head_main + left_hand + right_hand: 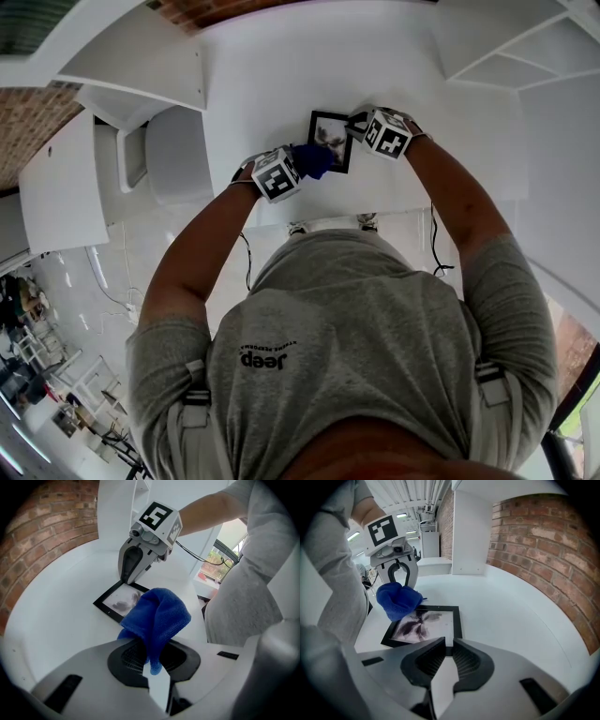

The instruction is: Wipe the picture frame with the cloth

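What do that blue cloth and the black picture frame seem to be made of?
The cloth looks like soft microfibre or terry, matte blue: fuzzy nap, limp folds. The picture frame looks like black wood or plastic, smooth and satin; which I cannot tell.

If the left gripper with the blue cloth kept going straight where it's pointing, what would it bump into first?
Probably the picture frame. The left gripper, shut on the blue cloth, points down at the frame's corner, so the cloth would press there first. It may already touch.
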Motion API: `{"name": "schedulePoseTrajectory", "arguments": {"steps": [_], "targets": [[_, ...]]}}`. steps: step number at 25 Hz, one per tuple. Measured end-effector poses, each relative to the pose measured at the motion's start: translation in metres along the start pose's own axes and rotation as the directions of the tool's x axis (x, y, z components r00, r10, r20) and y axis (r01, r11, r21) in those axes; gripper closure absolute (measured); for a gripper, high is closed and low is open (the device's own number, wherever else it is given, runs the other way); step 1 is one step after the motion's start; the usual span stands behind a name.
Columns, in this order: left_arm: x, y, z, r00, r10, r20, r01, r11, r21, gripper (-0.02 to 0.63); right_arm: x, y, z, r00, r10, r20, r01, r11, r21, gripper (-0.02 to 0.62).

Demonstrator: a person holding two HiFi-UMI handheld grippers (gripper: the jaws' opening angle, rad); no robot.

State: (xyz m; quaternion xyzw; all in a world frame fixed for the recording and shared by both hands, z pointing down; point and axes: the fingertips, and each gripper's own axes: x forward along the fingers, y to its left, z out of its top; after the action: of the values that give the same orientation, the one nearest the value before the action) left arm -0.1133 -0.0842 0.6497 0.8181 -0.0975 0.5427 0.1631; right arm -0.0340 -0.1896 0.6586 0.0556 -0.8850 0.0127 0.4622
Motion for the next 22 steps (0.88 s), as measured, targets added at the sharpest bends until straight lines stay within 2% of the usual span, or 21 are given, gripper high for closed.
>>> {"name": "schedulePoseTrajectory", "arguments": {"steps": [5,8,9,10,12,16,20,22], "targets": [[0.002,-0.003,0.002,1.0,-0.002,0.02,0.002,1.0,-0.024,0.548,0.001,0.0,-0.001,1.0,0.011,0.016,-0.011,1.0,0.027,0.543],[0.002,-0.003,0.003,1.0,0.003,0.028,-0.002,1.0,-0.022,0.548,0.001,0.004,-0.002,0.997,0.07,0.029,-0.071,0.995,0.064,0.543],[0.002,-0.003,0.003,1.0,0.004,0.027,-0.003,1.0,-0.023,0.548,0.0,0.006,-0.002,0.994,0.106,0.032,-0.108,0.992,0.069,0.511],[0.002,-0.003,0.003,1.0,0.004,0.025,-0.003,1.0,-0.025,0.548,0.0,0.009,-0.002,0.989,0.144,0.034,-0.146,0.987,0.069,0.425],[0.002,-0.002,0.002,1.0,0.003,0.026,-0.002,1.0,-0.03,0.548,0.0,0.012,-0.001,0.982,0.186,0.029,-0.188,0.981,0.056,0.397],[0.002,-0.002,0.002,0.999,0.009,0.034,-0.008,0.999,-0.035,0.548,-0.001,0.018,-0.002,0.989,0.15,-0.015,-0.151,0.988,-0.018,0.39],[-0.003,-0.002,0.005,0.999,0.014,0.03,-0.014,1.0,-0.009,0.548,0.0,0.021,-0.001,0.991,0.13,-0.021,-0.13,0.991,-0.016,0.403],[-0.006,-0.007,0.02,0.998,0.008,0.054,-0.008,1.0,0.011,0.548,0.001,0.021,-0.001,0.99,0.135,-0.039,-0.136,0.991,-0.018,0.403]]}}
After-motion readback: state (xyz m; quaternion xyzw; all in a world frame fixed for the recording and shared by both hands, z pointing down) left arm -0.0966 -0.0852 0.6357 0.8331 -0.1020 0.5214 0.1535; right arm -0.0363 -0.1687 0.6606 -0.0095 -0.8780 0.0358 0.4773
